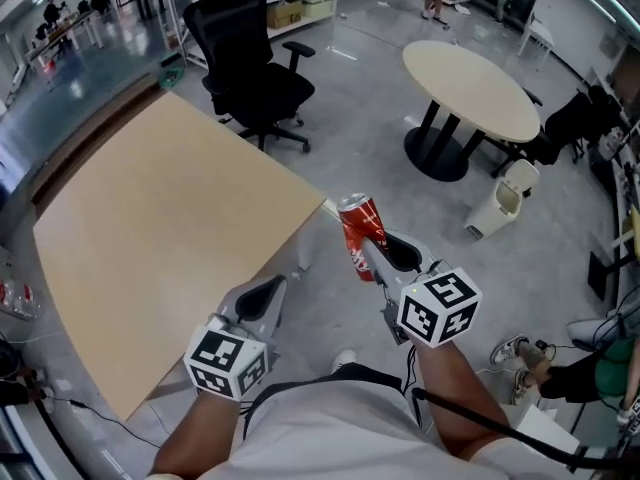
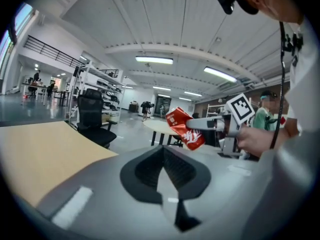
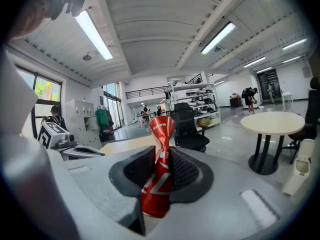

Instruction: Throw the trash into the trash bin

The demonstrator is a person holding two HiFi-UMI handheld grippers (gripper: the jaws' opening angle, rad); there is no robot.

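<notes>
Red and crumpled, the can (image 1: 360, 234) is pinched between the pads of my right gripper (image 1: 378, 251), tilted, with its top end sticking out past the fingertips. In the right gripper view the jaws stand narrowly apart and press on the dented sides of the can (image 3: 159, 180).

The white bin (image 1: 503, 200) stands on the grey floor just beside the foot of the round table (image 1: 470, 88). I cannot see inside it from here. The can is not in the bin: it hangs in the air well apart from it, with the bin up and to its right in the head view.

My left gripper (image 1: 262, 298) is farther from the bin than the right one. Its jaws are drawn together with nothing between them, as the left gripper view shows (image 2: 164, 168).

The tan wooden counter (image 1: 150, 238) lies on the far side of both grippers from the bin.
</notes>
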